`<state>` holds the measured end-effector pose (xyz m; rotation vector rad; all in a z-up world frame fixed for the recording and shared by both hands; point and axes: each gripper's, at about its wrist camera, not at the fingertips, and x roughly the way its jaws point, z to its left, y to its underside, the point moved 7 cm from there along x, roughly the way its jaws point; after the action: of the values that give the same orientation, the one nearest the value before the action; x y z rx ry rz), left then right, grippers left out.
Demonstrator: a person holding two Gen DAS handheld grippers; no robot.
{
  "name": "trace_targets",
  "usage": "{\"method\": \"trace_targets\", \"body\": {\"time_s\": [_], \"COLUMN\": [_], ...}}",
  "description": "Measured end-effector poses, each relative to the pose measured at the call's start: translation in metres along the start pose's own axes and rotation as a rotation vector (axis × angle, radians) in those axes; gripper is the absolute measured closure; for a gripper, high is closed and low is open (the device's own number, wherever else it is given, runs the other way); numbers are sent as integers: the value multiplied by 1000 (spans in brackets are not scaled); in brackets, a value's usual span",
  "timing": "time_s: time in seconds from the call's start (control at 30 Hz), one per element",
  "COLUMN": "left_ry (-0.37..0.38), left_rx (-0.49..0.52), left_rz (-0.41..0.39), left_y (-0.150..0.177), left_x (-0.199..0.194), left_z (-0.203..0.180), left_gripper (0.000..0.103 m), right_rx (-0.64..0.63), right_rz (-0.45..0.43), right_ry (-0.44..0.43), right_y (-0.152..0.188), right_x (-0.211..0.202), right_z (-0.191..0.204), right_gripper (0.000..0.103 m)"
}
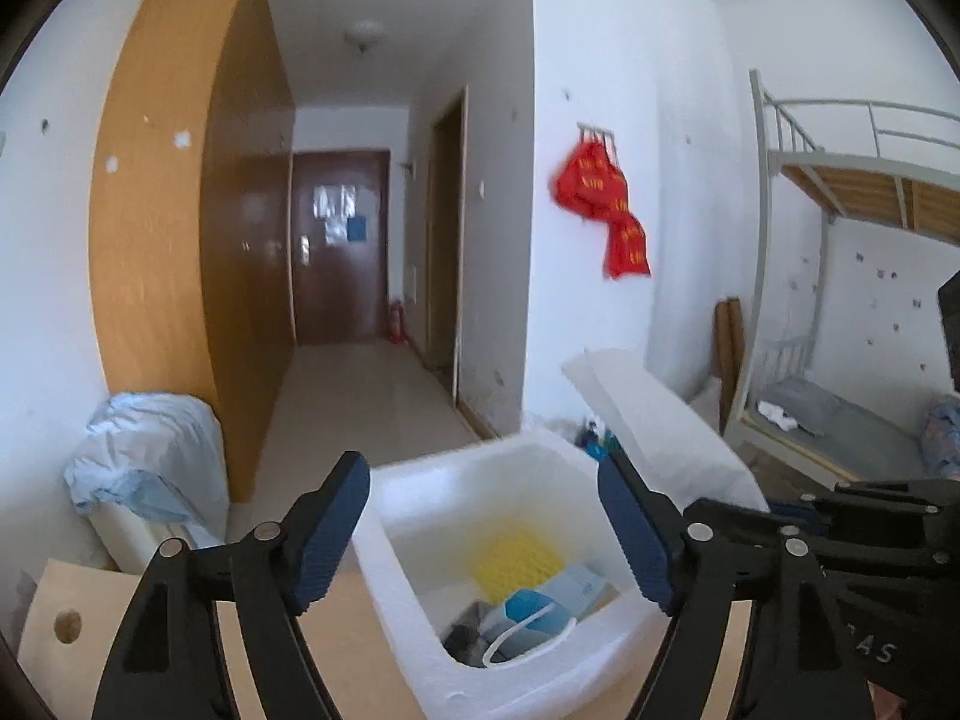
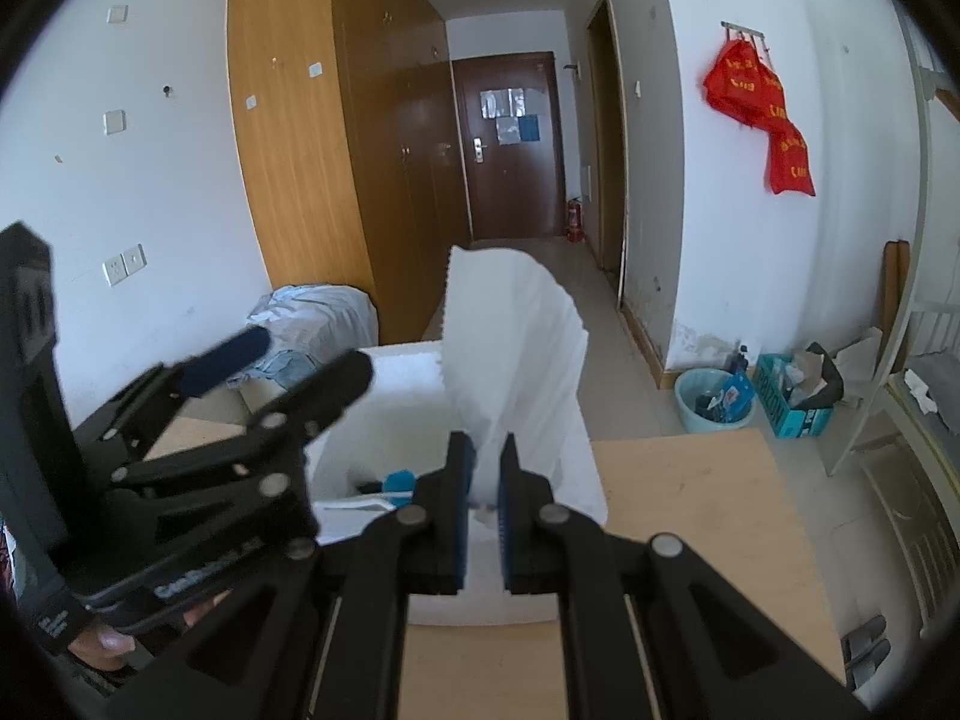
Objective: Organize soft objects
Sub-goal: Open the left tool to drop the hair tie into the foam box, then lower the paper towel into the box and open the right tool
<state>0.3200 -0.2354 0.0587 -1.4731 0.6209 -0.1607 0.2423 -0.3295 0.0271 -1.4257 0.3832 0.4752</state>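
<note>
The white foam box (image 1: 420,618) sits on a pale wooden table (image 2: 690,498), and everything here is placed against it. Inside the box lie soft things: a yellow mesh piece (image 1: 516,558) toward its far side, and nearer the front a light blue and white pack (image 1: 540,606) with a white loop over a dark item that is too blurred to name. The box's white foam lid (image 2: 510,348) stands upright at the box's right rim, pinched at its lower edge by the right gripper (image 2: 487,504), whose fingers are closed narrow on it. The left gripper (image 1: 483,534) hovers above the box's open top with its blue pads (image 1: 327,534) spread wide and nothing between them. Left of the box, a bundle wrapped in pale blue plastic (image 1: 144,456) rests by a wooden wardrobe (image 2: 300,138). Beyond the box, a corridor leads to a dark brown door (image 2: 510,144). To the right of the box, red bags (image 2: 762,108) hang on the white wall, and a blue basin (image 2: 714,399) stands on the floor below them.
</note>
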Motion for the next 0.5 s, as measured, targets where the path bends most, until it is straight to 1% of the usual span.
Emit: {"method": "trace_targets", "body": {"time_s": [0.13,0.17,0.2,0.37,0.5], "left_ry": [-3,-9,-31,-49,-55], "left_rx": [-9,-7,-7,-76,-90], "left_rz": [-2,-5,-9,-19,-40], "left_y": [2,2,3,1,2], "left_x": [-7,-9,-13,-30,-42], "left_z": [5,7,11,34,40], "left_gripper": [22,22,22,22,21], "right_rx": [-4,-5,-5,-12,-19], "right_rz": [0,1,4,27,32], "right_ry": [-4,-5,-8,-16,-20], "right_y": [-1,-1,-1,1,-1], "right_x": [3,4,6,18,28], "right_z": [1,1,1,4,5], "right_gripper": [93,93,93,93,93]}}
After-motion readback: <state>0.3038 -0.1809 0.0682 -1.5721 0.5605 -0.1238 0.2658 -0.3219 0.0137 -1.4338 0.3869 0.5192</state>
